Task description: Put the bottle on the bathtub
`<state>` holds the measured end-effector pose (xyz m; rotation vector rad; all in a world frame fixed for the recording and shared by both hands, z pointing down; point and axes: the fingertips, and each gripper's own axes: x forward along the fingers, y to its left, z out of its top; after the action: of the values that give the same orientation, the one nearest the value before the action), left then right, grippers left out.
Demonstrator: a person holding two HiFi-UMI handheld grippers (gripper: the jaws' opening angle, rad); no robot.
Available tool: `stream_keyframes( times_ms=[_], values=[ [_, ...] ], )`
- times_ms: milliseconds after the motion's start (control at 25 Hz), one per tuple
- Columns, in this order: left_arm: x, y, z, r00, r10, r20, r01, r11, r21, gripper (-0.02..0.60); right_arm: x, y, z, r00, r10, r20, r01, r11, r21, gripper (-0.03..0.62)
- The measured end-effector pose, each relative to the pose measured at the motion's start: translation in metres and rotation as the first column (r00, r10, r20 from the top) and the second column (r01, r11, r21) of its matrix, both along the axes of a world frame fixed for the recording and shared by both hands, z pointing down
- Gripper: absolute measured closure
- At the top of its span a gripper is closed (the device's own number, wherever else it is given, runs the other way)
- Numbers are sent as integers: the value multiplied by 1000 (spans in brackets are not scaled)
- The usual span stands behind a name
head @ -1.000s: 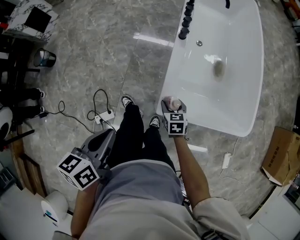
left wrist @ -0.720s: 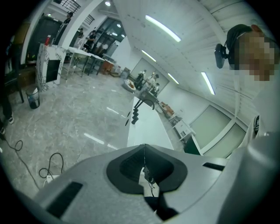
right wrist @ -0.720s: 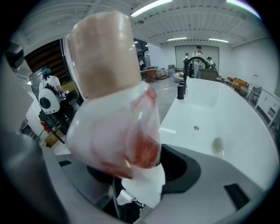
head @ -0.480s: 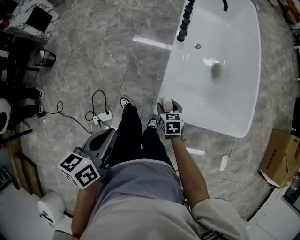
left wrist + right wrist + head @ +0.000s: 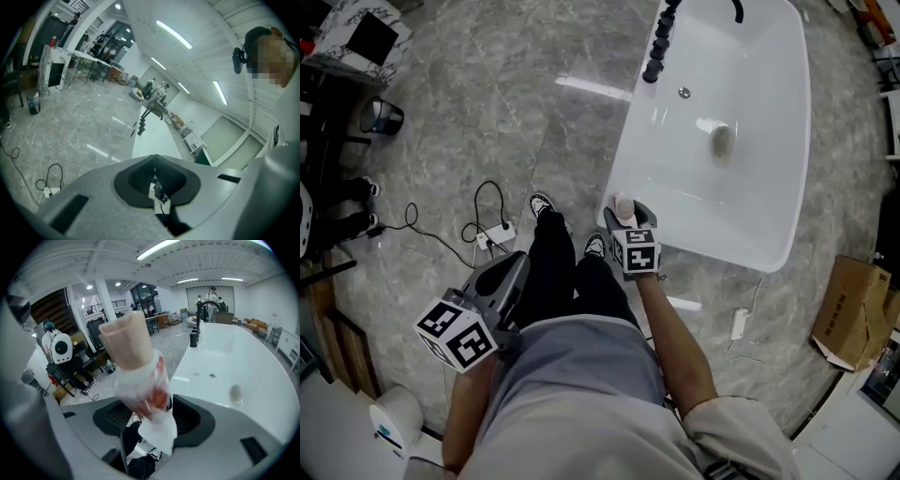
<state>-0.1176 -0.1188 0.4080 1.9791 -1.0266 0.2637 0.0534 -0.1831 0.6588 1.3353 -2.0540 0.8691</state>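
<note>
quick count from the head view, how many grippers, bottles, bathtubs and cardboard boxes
grippers: 2, the left gripper and the right gripper
bottle: 1
bathtub: 1
cardboard box: 1
total: 5

We wear a light grey short-sleeved shirt point(image 5: 581, 375), black trousers point(image 5: 567, 272) and dark sneakers point(image 5: 547, 203) with white trim. Our left gripper point(image 5: 516, 265), at the lower left of the frame, has a smooth grey shell and dark ribbed pads inside its jaws. Its cube point(image 5: 455, 336) bears black square markers on white. Our right gripper point(image 5: 623, 214), near mid-frame, has the same grey shell and a like marker cube point(image 5: 636, 251). A black head mount point(image 5: 255, 35) shows at upper right in the left gripper view.
</note>
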Motion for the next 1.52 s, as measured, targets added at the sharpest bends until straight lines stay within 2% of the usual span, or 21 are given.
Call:
stream_keyframes(
  times_ms=[280, 680, 840, 1080, 1280, 1520],
  values=[
    [10, 0, 6, 1000, 2, -13, -2, 1000, -4, 574, 5, 12, -18, 999, -37, 10, 37, 999, 14, 356],
    [31, -2, 2, 999, 26, -37, -25, 999, 29, 574, 12, 35, -52, 990, -130, 49, 129, 991, 18, 358],
    [35, 0, 1, 999, 26, -44, -25, 999, 37, 574, 11, 45, -74, 981, -172, 87, 170, 985, 36, 382],
    [40, -2, -7, 998, 33, -51, -29, 997, 66, 574, 12, 51, -113, 966, -205, 159, 195, 978, 79, 439],
    [45, -5, -16, 998, 48, -50, -43, 994, 101, 574, 15, 56, -151, 955, -213, 205, 193, 975, 114, 459],
    [56, -12, -27, 995, 81, -54, -72, 986, 148, 574, 21, 58, -198, 953, -226, 201, 191, 965, 181, 524]
  ],
)
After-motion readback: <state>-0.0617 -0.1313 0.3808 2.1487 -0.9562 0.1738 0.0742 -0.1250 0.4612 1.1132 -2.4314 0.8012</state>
